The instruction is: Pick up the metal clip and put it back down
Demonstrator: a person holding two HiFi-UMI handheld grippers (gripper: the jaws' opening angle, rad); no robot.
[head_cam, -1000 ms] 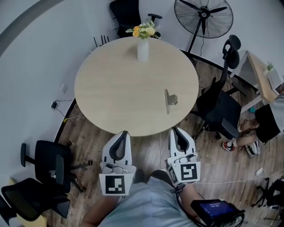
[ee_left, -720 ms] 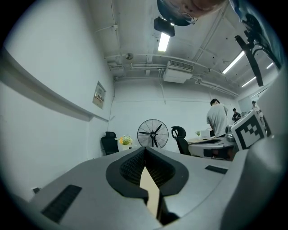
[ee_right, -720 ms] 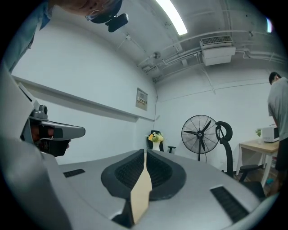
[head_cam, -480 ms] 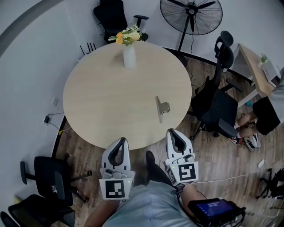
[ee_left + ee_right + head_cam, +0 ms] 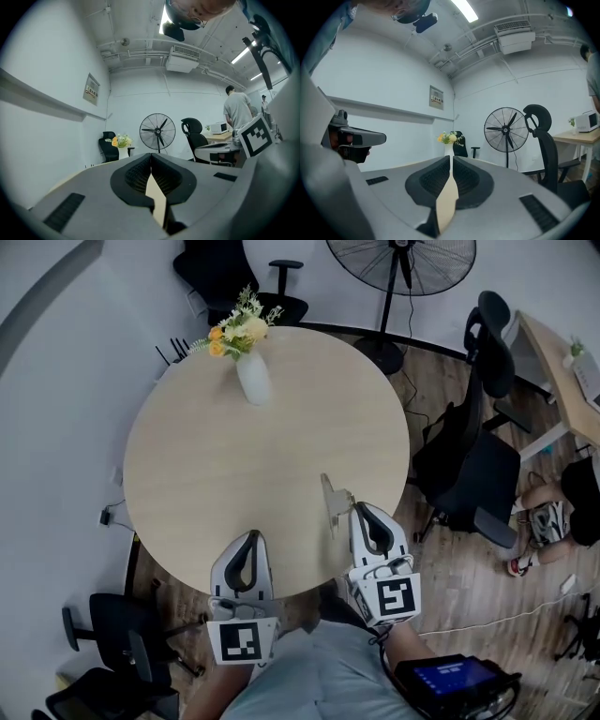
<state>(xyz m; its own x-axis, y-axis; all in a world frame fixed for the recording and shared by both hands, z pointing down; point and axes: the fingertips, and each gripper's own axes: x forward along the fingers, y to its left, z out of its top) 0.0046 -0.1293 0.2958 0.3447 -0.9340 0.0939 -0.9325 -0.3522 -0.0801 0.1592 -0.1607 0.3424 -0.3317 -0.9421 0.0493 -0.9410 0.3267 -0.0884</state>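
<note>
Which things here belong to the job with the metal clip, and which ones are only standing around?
Belong to the job:
- metal clip, lying on the round table
- right tool, shut, nearest the clip
- left tool, shut

Only standing around:
- vase of flowers
- standing fan
- black office chair

Grey left gripper [image 5: 251, 535] and right gripper [image 5: 361, 509], black-padded fingers [image 5: 136, 176], square-marker cubes [image 5: 242, 641], light grey shirt [image 5: 309, 682]

Open tabletop [image 5: 216, 484] up to vase [image 5: 251, 381] at far edge (chair [image 5: 472, 470] off rt).
</note>
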